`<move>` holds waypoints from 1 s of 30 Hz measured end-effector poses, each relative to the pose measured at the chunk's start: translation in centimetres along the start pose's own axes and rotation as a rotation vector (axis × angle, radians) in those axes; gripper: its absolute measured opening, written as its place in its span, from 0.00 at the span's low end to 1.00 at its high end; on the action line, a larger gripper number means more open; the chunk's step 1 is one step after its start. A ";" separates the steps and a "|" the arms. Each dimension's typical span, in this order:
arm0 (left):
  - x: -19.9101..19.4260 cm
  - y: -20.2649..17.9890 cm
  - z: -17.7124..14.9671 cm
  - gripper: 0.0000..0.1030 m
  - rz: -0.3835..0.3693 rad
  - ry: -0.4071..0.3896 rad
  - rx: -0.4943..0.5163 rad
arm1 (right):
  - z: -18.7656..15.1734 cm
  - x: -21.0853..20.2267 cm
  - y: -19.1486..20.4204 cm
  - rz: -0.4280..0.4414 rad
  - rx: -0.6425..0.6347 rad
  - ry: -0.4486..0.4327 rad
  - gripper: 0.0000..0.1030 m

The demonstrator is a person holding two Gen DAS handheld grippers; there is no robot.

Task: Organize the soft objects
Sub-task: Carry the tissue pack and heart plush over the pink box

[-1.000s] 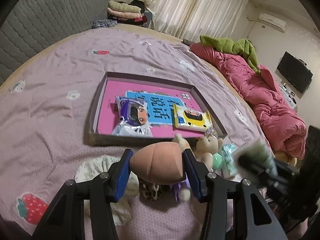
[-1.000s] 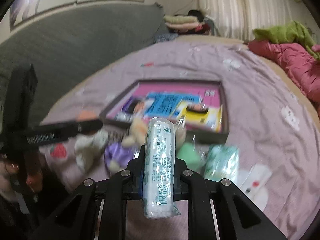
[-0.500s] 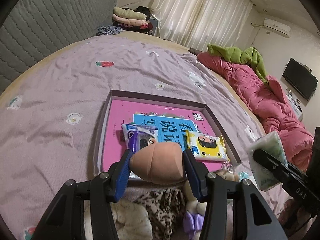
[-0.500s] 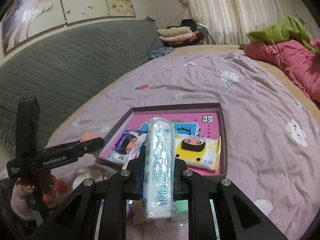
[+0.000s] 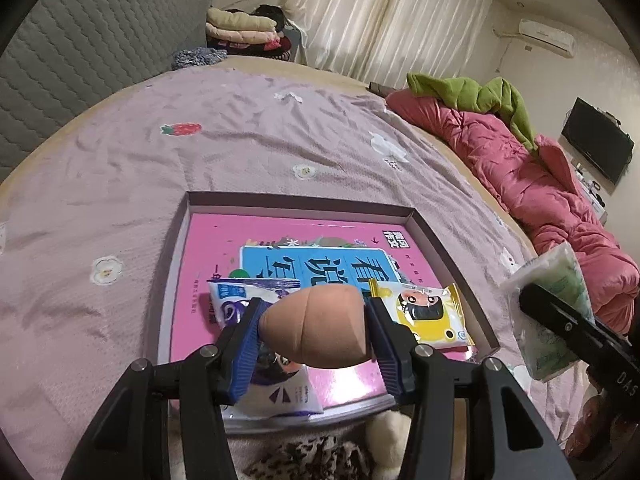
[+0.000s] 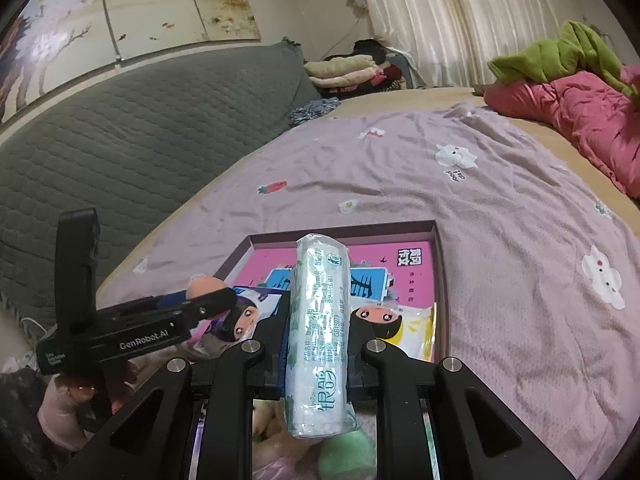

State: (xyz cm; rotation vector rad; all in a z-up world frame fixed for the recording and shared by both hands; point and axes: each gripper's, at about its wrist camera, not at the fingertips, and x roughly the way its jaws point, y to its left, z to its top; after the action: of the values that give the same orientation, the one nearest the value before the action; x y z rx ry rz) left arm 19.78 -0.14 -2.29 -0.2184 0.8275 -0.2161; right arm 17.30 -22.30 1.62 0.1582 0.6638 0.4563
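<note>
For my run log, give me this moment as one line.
left gripper: shut on peach sponge | right gripper: shut on tissue pack | both over tray | nothing released yet

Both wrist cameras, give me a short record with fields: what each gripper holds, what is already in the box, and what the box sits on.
left gripper: shut on peach sponge, over the box
right gripper: shut on tissue pack
box: shallow, pink-lined, holds purple wipes pack and yellow wipes pack
surface: lilac bedspread
</note>
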 end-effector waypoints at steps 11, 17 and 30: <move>2.6 -2.6 0.5 0.50 -0.088 0.119 0.177 | 1.0 2.8 -1.3 -0.028 -0.010 0.039 0.18; 4.1 -3.5 0.0 0.50 -0.103 0.192 0.242 | 1.1 4.7 -2.2 -0.039 0.014 0.076 0.18; 6.3 -4.2 -1.6 0.50 -0.072 0.301 0.326 | -0.6 7.2 -5.9 0.005 0.265 0.163 0.20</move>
State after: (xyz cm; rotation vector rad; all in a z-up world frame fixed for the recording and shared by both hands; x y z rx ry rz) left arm 22.30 -6.04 -6.60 0.0938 1.0686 -0.4547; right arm 24.09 -24.25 -4.53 0.3763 0.8830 0.3869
